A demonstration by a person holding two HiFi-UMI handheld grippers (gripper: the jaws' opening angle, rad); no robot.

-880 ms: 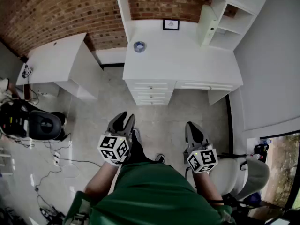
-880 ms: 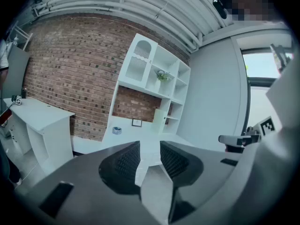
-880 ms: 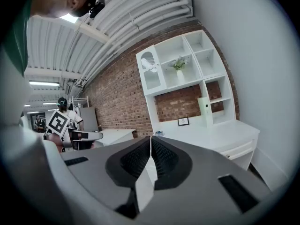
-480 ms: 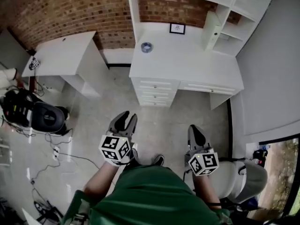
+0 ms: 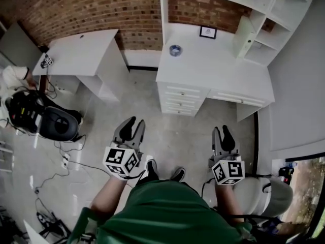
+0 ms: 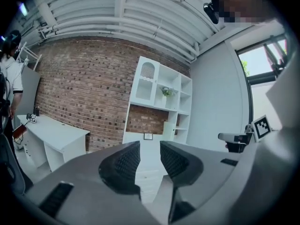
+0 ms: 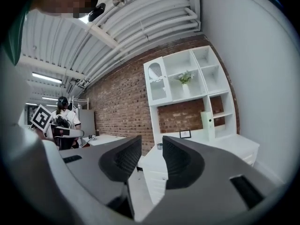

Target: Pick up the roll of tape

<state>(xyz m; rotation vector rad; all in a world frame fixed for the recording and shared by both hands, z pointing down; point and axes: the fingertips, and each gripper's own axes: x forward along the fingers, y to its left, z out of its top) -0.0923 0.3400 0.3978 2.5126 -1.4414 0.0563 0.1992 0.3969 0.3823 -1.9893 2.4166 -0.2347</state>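
In the head view the white desk (image 5: 218, 70) with the drawers now stands more to the right than it did a moment ago, and two shoes (image 5: 151, 168) show on the floor below the tools. I judge that the person is walking and turning toward the desk, so the task is only at the approach; nothing is reached yet.

The roll of tape (image 5: 175, 50) lies flat on the far left part of the desk top, near the brick wall and well apart from the small picture frame (image 5: 207, 32).

The left tool (image 5: 133, 125) and the right tool (image 5: 222, 132) both hang over the floor, in front of the person's body. Each one has its jaws apart, with nothing between them. The tape is well ahead of both tools, between their two lines and closer to the left tool's. In the right gripper view it shows only as a small thing on the desk edge, in the gap of the jaws.
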